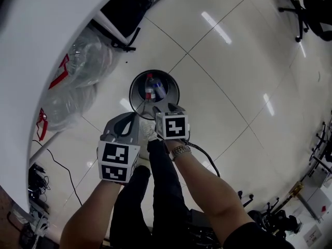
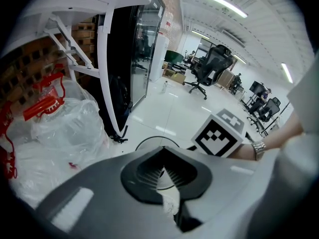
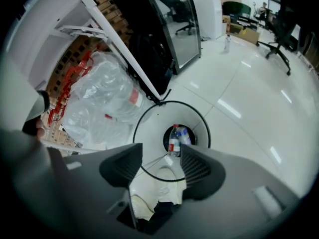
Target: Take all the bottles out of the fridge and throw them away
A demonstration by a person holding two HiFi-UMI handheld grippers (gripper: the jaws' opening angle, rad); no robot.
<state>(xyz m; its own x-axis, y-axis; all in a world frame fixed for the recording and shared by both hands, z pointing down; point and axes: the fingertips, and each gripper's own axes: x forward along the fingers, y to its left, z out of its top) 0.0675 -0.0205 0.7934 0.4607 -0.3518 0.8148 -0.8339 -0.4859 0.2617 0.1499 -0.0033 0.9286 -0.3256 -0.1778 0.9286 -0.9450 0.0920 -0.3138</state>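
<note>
At the far left we see a white desk (image 1: 41,45). Clear, crumpled plastic bags with red print (image 1: 88,61) are heaped on the floor beneath it. Just right of the bags stands a tall dark cabinet with a glass door (image 2: 144,49).

Our left tongs (image 2: 162,156) point steeply down near the bin. Their dark ribbed pads are pressed together at the tips and nothing sits between them.

In the middle, on the glossy white tiled floor (image 1: 233,87), stands a round bin with a thin black rim (image 1: 136,82). At its bottom lies a clear plastic bottle with a red label (image 1: 150,90), and a second clear bottle with blue on it (image 3: 183,136) is touching it on the right.

Our right tongs (image 3: 160,151) hang directly above the bin's near edge, pointing down into it. Their pads are spread wide and they grip nothing; the bottles show through the gap far below. A metal wristwatch (image 1: 180,151) sits on the right wrist.

Far off to the right stands a black office chair (image 2: 207,68), well apart from the bin.
</note>
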